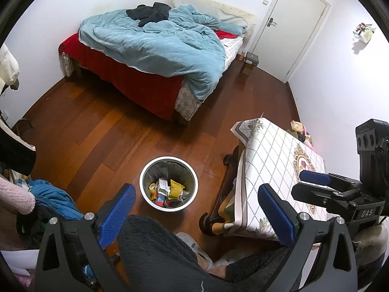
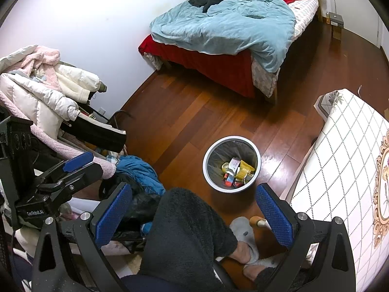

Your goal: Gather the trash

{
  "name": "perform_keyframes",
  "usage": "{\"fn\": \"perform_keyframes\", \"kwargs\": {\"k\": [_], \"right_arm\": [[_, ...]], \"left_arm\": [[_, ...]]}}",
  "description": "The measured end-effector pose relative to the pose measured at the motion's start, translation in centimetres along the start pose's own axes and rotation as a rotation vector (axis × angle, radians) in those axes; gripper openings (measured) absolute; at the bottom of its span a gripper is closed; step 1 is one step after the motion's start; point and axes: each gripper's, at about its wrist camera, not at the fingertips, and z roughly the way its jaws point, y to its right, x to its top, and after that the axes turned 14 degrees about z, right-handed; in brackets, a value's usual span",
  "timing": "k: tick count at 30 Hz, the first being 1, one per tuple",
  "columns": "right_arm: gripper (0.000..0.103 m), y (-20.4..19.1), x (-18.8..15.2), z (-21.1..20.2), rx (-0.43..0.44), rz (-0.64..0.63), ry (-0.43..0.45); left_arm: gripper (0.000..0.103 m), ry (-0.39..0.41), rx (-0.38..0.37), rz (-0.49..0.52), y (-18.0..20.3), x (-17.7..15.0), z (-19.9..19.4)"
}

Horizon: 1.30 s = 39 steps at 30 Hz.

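Note:
A round white trash bin [image 1: 145, 170] with a dark liner stands on the wood floor, holding several wrappers and small boxes [image 1: 167, 189]; it also shows in the right wrist view [image 2: 209, 177]. My left gripper [image 1: 197, 209] is open and empty, held high above the floor, near the bin. My right gripper [image 2: 194, 209] is open and empty, also high above the floor. The right gripper shows in the left wrist view [image 1: 313, 182] over the table, and the left gripper shows in the right wrist view [image 2: 80, 163] at the left.
A table with a white patterned cloth [image 1: 279, 160] stands right of the bin. A bed with a blue duvet [image 1: 158, 41] fills the far side. A pile of clothes and coats [image 2: 43, 92] sits at the left. The person's dark-clad leg [image 2: 189, 233] and slippered foot are below.

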Motion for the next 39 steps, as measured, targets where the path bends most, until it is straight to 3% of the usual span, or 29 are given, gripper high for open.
{"fn": "perform_keyframes", "kwargs": {"k": [39], "right_arm": [[0.103, 1.0, 0.8, -0.7, -0.002, 0.003, 0.010]], "left_arm": [[0.103, 0.015, -0.021, 0.016, 0.5, 0.3, -0.3]]}}
